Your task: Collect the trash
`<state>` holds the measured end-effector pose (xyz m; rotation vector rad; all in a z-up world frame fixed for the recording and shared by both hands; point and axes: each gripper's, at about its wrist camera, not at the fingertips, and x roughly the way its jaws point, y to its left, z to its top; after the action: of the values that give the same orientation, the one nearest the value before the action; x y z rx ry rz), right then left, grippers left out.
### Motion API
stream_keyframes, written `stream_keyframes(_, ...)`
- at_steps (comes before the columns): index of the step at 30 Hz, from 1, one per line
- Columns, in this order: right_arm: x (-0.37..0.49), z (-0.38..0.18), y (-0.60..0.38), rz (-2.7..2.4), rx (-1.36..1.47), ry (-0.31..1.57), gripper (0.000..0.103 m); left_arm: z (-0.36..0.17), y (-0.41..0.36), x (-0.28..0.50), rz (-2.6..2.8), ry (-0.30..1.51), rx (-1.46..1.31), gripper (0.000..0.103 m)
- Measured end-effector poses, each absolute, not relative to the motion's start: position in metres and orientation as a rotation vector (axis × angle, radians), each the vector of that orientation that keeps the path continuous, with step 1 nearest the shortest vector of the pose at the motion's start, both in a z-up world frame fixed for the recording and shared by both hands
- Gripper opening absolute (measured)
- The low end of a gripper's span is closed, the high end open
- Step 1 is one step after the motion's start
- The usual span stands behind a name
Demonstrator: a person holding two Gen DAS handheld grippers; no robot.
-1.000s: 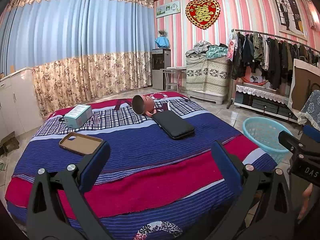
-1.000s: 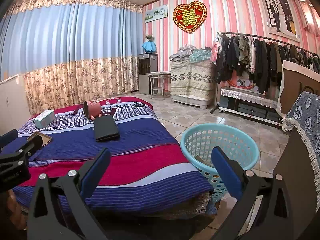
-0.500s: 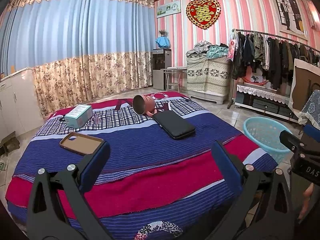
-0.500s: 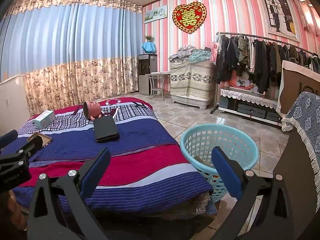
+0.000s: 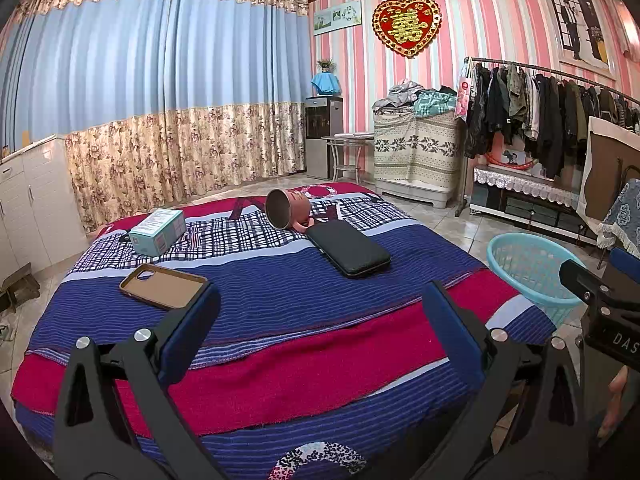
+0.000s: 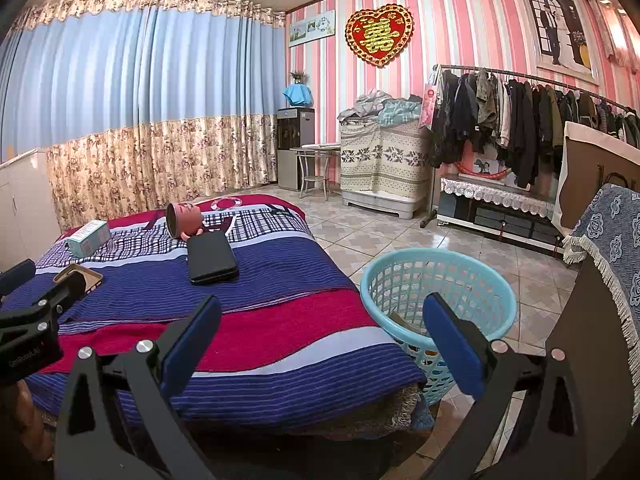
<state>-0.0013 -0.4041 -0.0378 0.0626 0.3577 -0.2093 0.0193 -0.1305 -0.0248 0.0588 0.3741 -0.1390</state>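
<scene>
Both tools, left tool [image 5: 316,320] and right tool [image 6: 320,324], hover wide and empty at the bed's [image 5: 320,360] near edge. A phone case [image 5: 164,286], black wallet [image 5: 348,250], small box [image 5: 158,232] and tipped cup [image 5: 286,210] lie beyond; the laundry basket [image 6: 438,300] already holds something flat, so either more collecting remains or little does.

Blue curtains [image 5: 140,64] with a floral lower band cover the far wall. A red heart ornament [image 5: 406,26] hangs on the pink striped wall [image 5: 496,20]. A clothes rack [image 5: 540,108] full of dark garments stands at right, beside a cloth-covered cabinet [image 5: 416,148] topped with piled laundry. White cupboards [image 5: 28,200] stand at left. Floor is tiled [image 6: 400,228]. A framed picture [image 6: 560,28] hangs above the rack
</scene>
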Motion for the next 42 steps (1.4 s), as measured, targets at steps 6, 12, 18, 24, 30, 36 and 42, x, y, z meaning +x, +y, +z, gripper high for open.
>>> stream_keyframes(6,-0.0015,-0.0382,-0.4038,-0.209,0.062,0.357,0.098,-0.0246,-0.1308,0.0191,-0.139,0.374,0.058,0.098)
stream_keyframes(12,-0.0015,-0.0381,-0.4038,-0.209,0.062,0.358,0.098,-0.0246,-0.1309,0.0192,-0.138,0.375,0.059,0.098)
stream_keyframes(18,-0.0014,-0.0388,-0.4034,-0.209,0.062,0.358,0.098,-0.0248,-0.1293,0.02,-0.138,0.375,0.059,0.098)
stream_keyframes(24,-0.0007,-0.0385,-0.4049,-0.209,0.06,0.358,0.098,-0.0248,-0.1277,0.0211,-0.138,0.377,0.059,0.098)
stream_keyframes(30,-0.0006,-0.0387,-0.405,-0.209,0.061,0.358,0.098,-0.0242,-0.1297,0.0199,-0.139,0.375,0.059,0.098)
stream_keyframes(36,-0.0006,-0.039,-0.4046,-0.209,0.06,0.358,0.098,-0.0249,-0.1286,0.0202,-0.138,0.375,0.059,0.098)
stream_keyframes(42,-0.0006,-0.0391,-0.4044,-0.209,0.06,0.357,0.098,-0.0255,-0.1273,0.0205,-0.14,0.378,0.059,0.098)
